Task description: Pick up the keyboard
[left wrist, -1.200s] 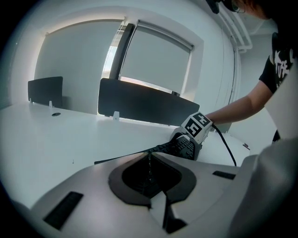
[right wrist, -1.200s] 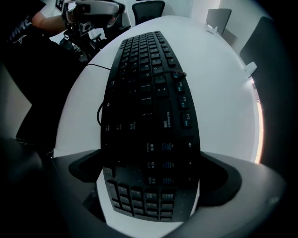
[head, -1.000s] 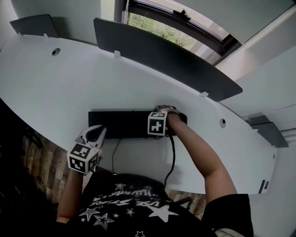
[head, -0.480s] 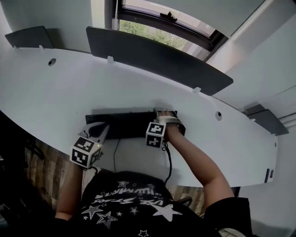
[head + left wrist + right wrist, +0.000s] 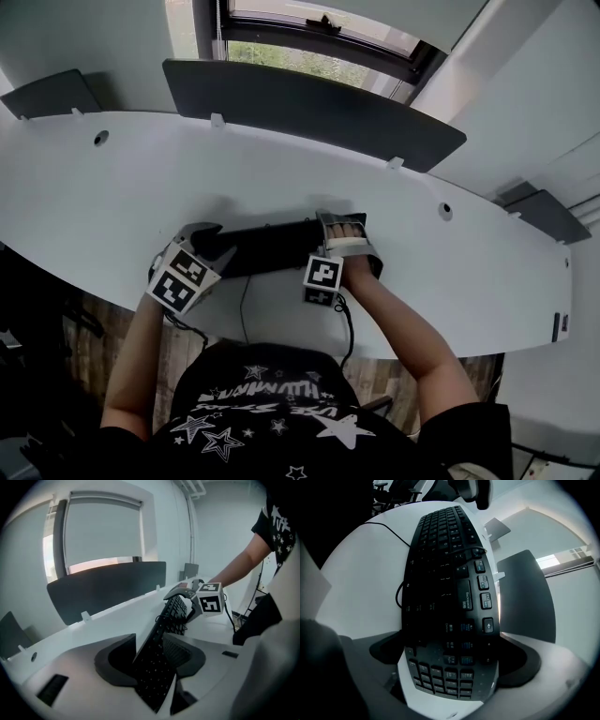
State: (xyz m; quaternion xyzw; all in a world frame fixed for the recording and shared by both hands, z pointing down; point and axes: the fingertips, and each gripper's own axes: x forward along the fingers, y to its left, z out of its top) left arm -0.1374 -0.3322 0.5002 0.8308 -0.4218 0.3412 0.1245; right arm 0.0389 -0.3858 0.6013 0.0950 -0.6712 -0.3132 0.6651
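A black keyboard (image 5: 267,246) lies crosswise on the white desk (image 5: 112,197), in front of the person. My right gripper (image 5: 342,232) is shut on its number-pad end (image 5: 450,686) and holds that end tilted up off the desk. My left gripper (image 5: 208,242) is at the keyboard's left end. Its jaws are opening, and the keyboard's edge (image 5: 159,667) stands on a slant between them with a gap on the left side. In the left gripper view the right gripper (image 5: 187,590) shows at the keyboard's far end.
Black cables (image 5: 244,314) hang from the keyboard over the desk's near edge. A dark divider panel (image 5: 309,103) stands along the desk's back edge, with a window (image 5: 309,61) behind it. Small cable holes (image 5: 100,138) dot the desk.
My left gripper moved from the desk's near edge up to the keyboard's left end, rolled, and its jaws came apart around it. My right gripper lifted the right end.
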